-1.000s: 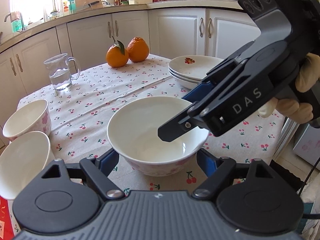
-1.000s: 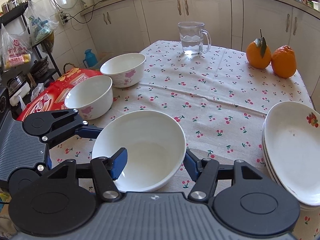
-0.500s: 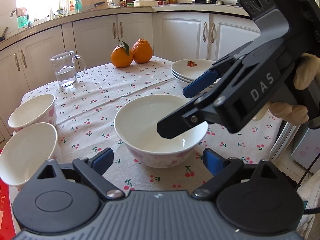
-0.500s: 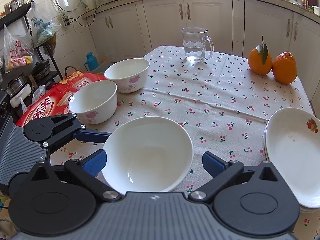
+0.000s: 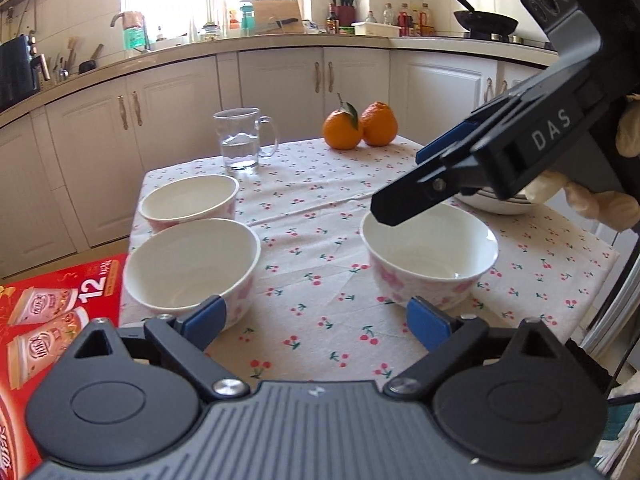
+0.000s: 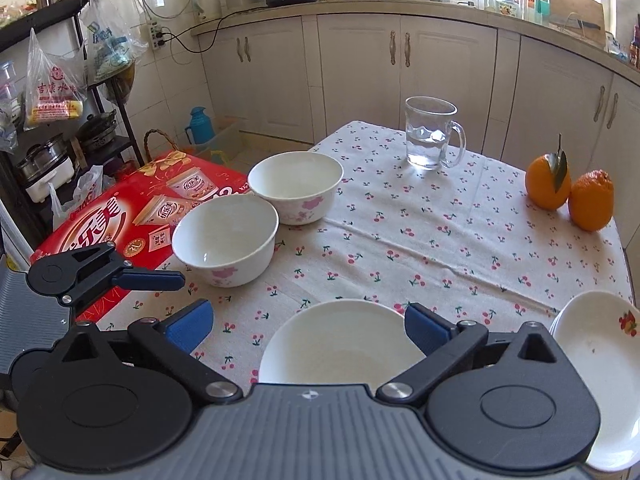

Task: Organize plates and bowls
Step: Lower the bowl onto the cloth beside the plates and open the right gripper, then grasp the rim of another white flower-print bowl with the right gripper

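Observation:
Three white bowls with pink flowers stand on the cherry-print tablecloth. The nearest bowl (image 5: 430, 256) (image 6: 340, 344) stands alone, free of both grippers. Two more bowls (image 5: 192, 264) (image 5: 188, 200) sit side by side at the table's left edge. My left gripper (image 5: 318, 320) hovers between the near-left bowl and the lone bowl, its jaws opening with nothing between them. My right gripper (image 6: 308, 326) is wide open just above the lone bowl's near rim, touching nothing. A stack of white plates (image 6: 600, 360) lies at the right, partly hidden by the right gripper (image 5: 408, 180).
A glass mug of water (image 5: 242, 140) and two oranges (image 5: 360, 126) stand at the far side of the table. A red carton (image 6: 120, 220) lies beside the table's left edge. White cabinets ring the room behind.
Both grippers widened their jaws and drew back from the bowl, which now stands free on the cloth. The left wrist view swung left, bringing the two other bowls into fuller view.

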Demonstrator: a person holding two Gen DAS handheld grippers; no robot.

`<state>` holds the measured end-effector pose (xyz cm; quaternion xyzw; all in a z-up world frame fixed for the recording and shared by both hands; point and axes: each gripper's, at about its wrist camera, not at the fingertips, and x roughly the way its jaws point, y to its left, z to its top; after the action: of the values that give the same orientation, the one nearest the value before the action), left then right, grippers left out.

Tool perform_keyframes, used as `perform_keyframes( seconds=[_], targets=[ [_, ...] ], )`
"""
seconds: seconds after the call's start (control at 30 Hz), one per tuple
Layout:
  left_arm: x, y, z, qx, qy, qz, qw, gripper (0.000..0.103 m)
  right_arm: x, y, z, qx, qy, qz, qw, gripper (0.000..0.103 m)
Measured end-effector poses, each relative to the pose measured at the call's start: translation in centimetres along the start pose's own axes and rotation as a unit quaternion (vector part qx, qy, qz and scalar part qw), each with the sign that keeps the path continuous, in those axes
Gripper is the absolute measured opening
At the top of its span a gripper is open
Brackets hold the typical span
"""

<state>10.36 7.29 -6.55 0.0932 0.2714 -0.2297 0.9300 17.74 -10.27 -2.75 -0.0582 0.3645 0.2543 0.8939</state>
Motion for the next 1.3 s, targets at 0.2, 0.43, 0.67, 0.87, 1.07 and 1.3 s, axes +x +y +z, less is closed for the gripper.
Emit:
perform_keyframes(
  seconds=[0.2, 0.43, 0.67, 0.87, 1.07, 1.3],
  targets=[
    [-0.1, 2.7, -0.7, -0.024, 0.000, 0.055, 0.9982, 0.097, 1.8, 2.2, 1.7, -0.051, 0.003, -0.011, 0.999, 0.103],
    [1.8, 5.1, -1.0, -0.028, 0.006, 0.083, 0.9961, 0.097, 5.1, 3.5, 3.6, -0.063, 0.013, 0.035, 0.997, 0.103],
    [4.0, 5.9, -0.7, -0.029, 0.014, 0.088, 0.9956, 0.096, 9.8, 3.2, 5.8, -0.052, 0.035, 0.083, 0.995, 0.103],
    [4.6, 6.2, -0.5, -0.032, 0.014, 0.078, 0.9963, 0.094, 12.5, 3.4, 6.8, -0.059, 0.052, 0.105, 0.991, 0.097],
    [4.8, 5.9, -0.4, -0.027, 0.016, 0.072, 0.9969, 0.088, 14.1, 3.0, 7.2, -0.051, 0.067, 0.121, 0.989, 0.085],
    [4.8, 5.9, -0.3, -0.025, 0.016, 0.068, 0.9973, 0.086, 14.3, 3.0, 7.1, -0.049, 0.070, 0.129, 0.988, 0.075]
  ],
)
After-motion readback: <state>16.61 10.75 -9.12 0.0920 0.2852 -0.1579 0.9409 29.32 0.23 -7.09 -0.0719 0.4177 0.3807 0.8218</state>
